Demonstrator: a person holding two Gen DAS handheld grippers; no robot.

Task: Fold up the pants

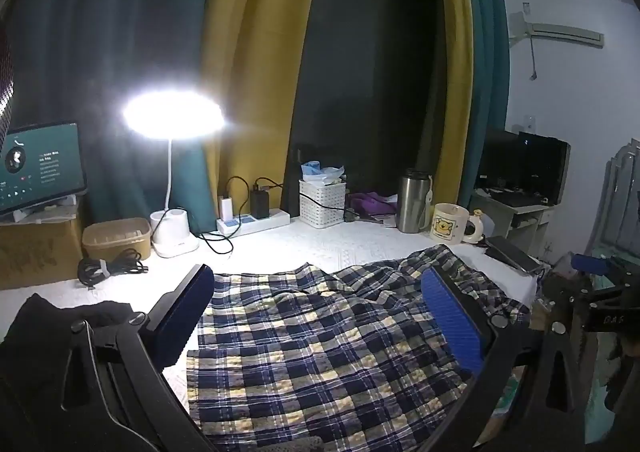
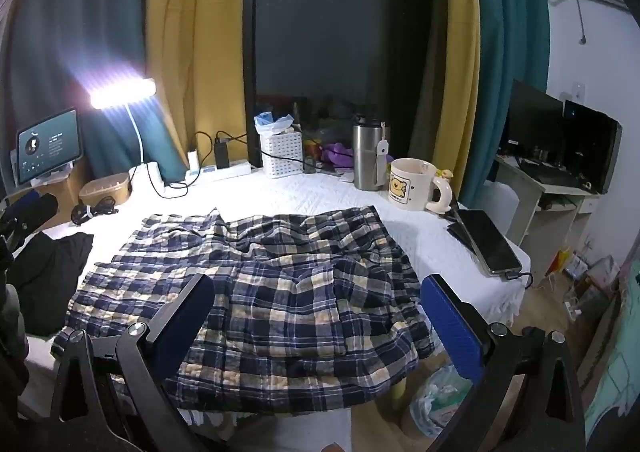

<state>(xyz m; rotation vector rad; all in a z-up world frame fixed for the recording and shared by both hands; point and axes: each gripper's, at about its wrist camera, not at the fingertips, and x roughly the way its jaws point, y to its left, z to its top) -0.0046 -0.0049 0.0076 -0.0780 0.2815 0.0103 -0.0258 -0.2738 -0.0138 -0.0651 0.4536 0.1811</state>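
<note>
Both claws wait open above the pants, no fold started.

The plaid pants [image 2: 260, 284] lie rumpled just below and ahead of the right gripper [image 2: 316, 316] and left gripper [image 1: 316, 312]; next, I think, each must come down and pinch an edge.

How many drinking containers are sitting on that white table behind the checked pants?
2. A steel tumbler stands at the back of the table, and a cream mug with a bear picture stands just right of it, nearer the pants. More may hide among the clutter behind.
</note>
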